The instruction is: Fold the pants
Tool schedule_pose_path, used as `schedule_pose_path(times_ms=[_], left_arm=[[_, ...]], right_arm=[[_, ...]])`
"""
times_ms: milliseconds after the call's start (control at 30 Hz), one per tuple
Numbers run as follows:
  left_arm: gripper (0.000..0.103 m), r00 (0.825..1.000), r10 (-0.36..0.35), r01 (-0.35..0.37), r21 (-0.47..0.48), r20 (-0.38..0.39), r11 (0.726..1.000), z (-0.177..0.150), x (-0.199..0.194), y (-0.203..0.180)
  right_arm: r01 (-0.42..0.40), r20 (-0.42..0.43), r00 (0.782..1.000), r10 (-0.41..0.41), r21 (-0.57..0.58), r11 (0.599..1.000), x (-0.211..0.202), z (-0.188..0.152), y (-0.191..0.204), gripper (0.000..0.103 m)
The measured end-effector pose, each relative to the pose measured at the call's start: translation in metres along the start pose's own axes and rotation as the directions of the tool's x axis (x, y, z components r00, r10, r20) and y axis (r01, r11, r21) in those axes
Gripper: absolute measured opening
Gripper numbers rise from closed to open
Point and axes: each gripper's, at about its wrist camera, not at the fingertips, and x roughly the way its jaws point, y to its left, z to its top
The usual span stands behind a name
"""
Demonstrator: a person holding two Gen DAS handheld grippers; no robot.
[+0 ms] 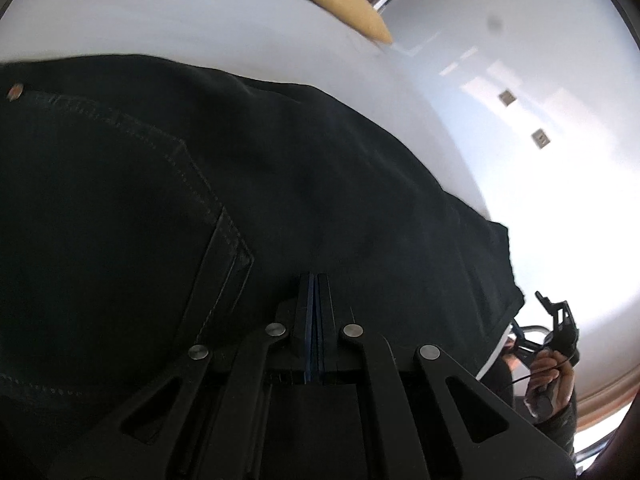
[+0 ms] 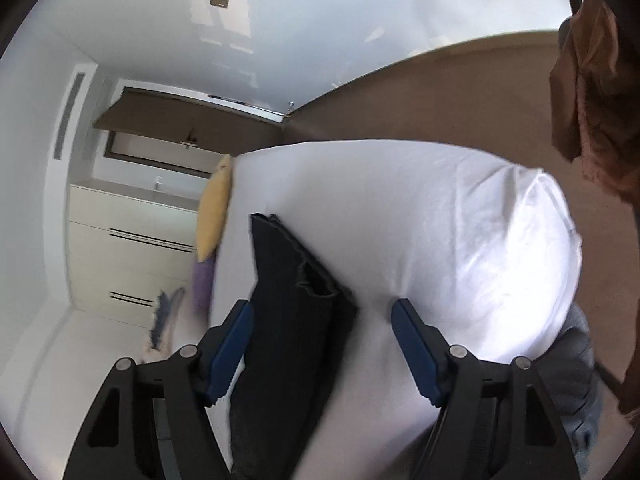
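Black pants on white bed, left hand-held gripper pressed together at frame bottom, whether pinching cloth unclear, right hand-held gripper spread apart over pant leg, yellow pillow upper centre.

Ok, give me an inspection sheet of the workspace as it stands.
Surface: white bed, sheet lightly creased.
Job's things: dark pants lying on the bed, back pocket up; leg ends stacked.
Clutter: yellow pillow and purple pillow at the bed's edge.
Grippers: left claw shut against the pants, grip itself hidden; right claw open, jaws either side of the leg ends.
Cables: thin black one by the right hand.
Surroundings: white drawers, brown floor.
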Motion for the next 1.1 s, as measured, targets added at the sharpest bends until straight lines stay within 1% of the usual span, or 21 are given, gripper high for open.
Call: schedule_pose_path(times_ms=[33,67,100,133,167,200,267,300,367,400,433,500,667,767,867,900,967,1000,1033,1067,1100], left_arm=[[0.0,1.0,-0.004,0.004,-0.003,-0.002,1.0,-0.002,-0.002,0.003],[0.0,1.0,-0.004,0.004,0.001,-0.005,1.0,-0.003,-0.002,0.005],[0.0,1.0,-0.004,0.005,0.006,-0.007,1.0,-0.005,-0.009,0.019],[0.0,1.0,-0.004,0.004,0.007,-0.006,1.0,0.003,-0.005,0.014],[0.0,1.0,-0.004,0.004,0.006,-0.005,1.0,0.004,-0.008,0.014],[0.0,1.0,-0.004,0.004,0.007,-0.004,1.0,0.009,0.001,0.009],[0.0,1.0,-0.006,0.006,0.01,-0.002,1.0,0.008,0.0,0.009],[0.0,1.0,-0.007,0.007,0.009,-0.003,1.0,0.01,0.007,0.004],[0.0,1.0,-0.009,0.009,0.008,-0.002,1.0,0.008,0.01,0.002],[0.0,1.0,-0.008,0.008,0.009,-0.001,1.0,0.008,0.011,0.003],[0.0,1.0,-0.008,0.008,0.009,0.0,1.0,0.008,0.012,0.002],[0.0,1.0,-0.011,0.011,0.006,0.002,1.0,0.008,0.015,-0.002],[0.0,1.0,-0.02,0.02,-0.003,0.004,1.0,0.009,0.019,-0.005],[0.0,1.0,-0.023,0.023,-0.01,0.006,1.0,0.008,0.025,-0.01],[0.0,1.0,-0.024,0.024,-0.016,0.007,1.0,0.009,0.027,-0.011],[0.0,1.0,-0.023,0.024,-0.018,0.007,1.0,0.01,0.027,-0.011],[0.0,1.0,-0.022,0.022,-0.026,0.01,0.999,0.01,0.028,-0.012],[0.0,1.0,-0.02,0.021,-0.03,0.011,0.999,0.01,0.029,-0.013],[0.0,1.0,-0.018,0.018,-0.035,0.014,0.999,0.01,0.029,-0.013],[0.0,1.0,-0.016,0.016,-0.039,0.016,0.999,0.01,0.027,-0.012],[0.0,1.0,-0.013,0.013,-0.045,0.02,0.999,0.01,0.026,-0.012]], right_arm=[[-0.004,-0.01,1.0,0.004,-0.006,1.0,-0.004,-0.006,0.004,0.067],[-0.007,-0.022,1.0,0.007,-0.008,1.0,-0.001,-0.008,0.005,0.066],[-0.017,-0.031,0.999,0.017,-0.008,1.0,0.004,-0.01,0.007,0.065],[-0.036,-0.05,0.998,0.035,-0.006,0.999,0.009,-0.013,0.009,0.061],[-0.039,-0.062,0.997,0.038,-0.008,0.999,0.018,-0.014,0.017,0.059],[-0.038,-0.07,0.997,0.037,-0.013,0.999,0.023,-0.015,0.019,0.056],[-0.045,-0.059,0.997,0.045,-0.005,0.999,0.027,-0.013,0.018,0.053],[-0.056,-0.05,0.997,0.057,0.01,0.998,0.029,-0.011,0.016,0.05],[-0.062,-0.04,0.997,0.064,0.04,0.997,0.034,-0.008,0.013,0.039],[-0.055,-0.038,0.998,0.058,0.054,0.997,0.038,-0.006,0.012,0.027],[-0.042,-0.037,0.998,0.045,0.069,0.997,0.04,-0.005,0.01,0.019],[-0.047,-0.031,0.998,0.05,0.095,0.994,0.04,-0.005,0.006,0.014],[-0.045,-0.011,0.999,0.046,0.105,0.993,0.036,-0.009,0.003,0.012],[0.001,0.003,1.0,-0.001,0.031,1.0,0.034,-0.011,0.021,0.012],[0.056,0.011,0.998,-0.055,-0.135,0.989,0.035,-0.021,0.055,0.012],[0.073,0.006,0.997,-0.074,-0.208,0.975,0.037,-0.028,0.069,0.012],[0.108,-0.014,0.992,-0.123,-0.397,0.911,0.047,-0.055,0.107,0.012],[0.121,-0.021,0.988,-0.151,-0.498,0.859,0.053,-0.075,0.126,0.012],[0.126,-0.028,0.984,-0.178,-0.597,0.792,0.06,-0.099,0.143,0.012],[0.127,-0.033,0.98,-0.199,-0.665,0.736,0.066,-0.119,0.154,0.012],[0.129,-0.033,0.973,-0.23,-0.748,0.651,0.075,-0.146,0.165,0.011]])
